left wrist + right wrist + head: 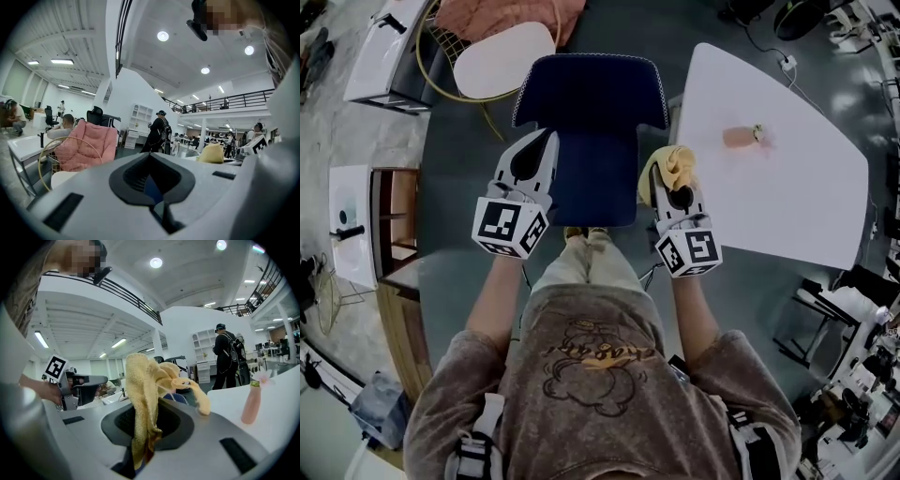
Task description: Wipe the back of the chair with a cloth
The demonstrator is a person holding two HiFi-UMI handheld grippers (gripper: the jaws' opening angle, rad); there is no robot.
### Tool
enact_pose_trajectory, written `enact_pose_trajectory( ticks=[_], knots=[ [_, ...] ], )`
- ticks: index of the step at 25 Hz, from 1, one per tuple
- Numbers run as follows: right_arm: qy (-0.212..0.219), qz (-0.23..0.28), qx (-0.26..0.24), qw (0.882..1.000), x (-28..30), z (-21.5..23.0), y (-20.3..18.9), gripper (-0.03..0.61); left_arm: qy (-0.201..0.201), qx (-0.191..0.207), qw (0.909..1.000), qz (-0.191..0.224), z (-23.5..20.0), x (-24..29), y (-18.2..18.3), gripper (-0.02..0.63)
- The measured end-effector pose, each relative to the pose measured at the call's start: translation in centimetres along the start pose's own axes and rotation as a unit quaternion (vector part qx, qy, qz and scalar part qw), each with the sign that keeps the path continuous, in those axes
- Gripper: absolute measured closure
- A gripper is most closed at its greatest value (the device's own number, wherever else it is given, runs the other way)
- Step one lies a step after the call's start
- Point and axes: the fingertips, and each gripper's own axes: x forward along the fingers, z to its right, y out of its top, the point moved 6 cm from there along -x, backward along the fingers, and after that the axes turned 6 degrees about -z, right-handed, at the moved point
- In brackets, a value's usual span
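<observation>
While the right gripper [664, 183] pinches a yellow cloth [670, 161] between its jaws, the loose bunch stands up beyond them, likely so that soft fabric rather than plastic meets the chair [598, 178]. The cloth hangs just beside the right edge of the blue seat, short of the chair's back [591, 89] and not touching it, so wiping looks not yet begun. The left gripper [548, 141] hovers by the seat's left edge, jaws pressed together on nothing, probably kept free to steady the chair. The 2 grippers flank the seat. A pink vase [741, 137] stands well apart on the white bench [806, 197].
</observation>
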Motion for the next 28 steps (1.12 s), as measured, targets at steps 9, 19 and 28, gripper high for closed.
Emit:
enact_pose_trajectory(
  ticks=[9,19,28],
  knots=[
    [0.01,-0.018,0.02,1.0,5.1,1.3,-3.1,0.509,0.012,-0.004,0.9998,-0.018,-2.5,2.8,-2.6,0.611],
    [0.002,-0.03,0.021,0.999,9.8,4.0,-3.7,0.509,0.013,-0.009,0.9994,-0.032,-3.3,4.8,-3.7,0.611],
    [-0.031,-0.062,0.001,0.998,15.3,8.1,-4.9,0.509,0.015,-0.008,0.9989,-0.042,-3.8,5.9,-4.4,0.611]
  ],
)
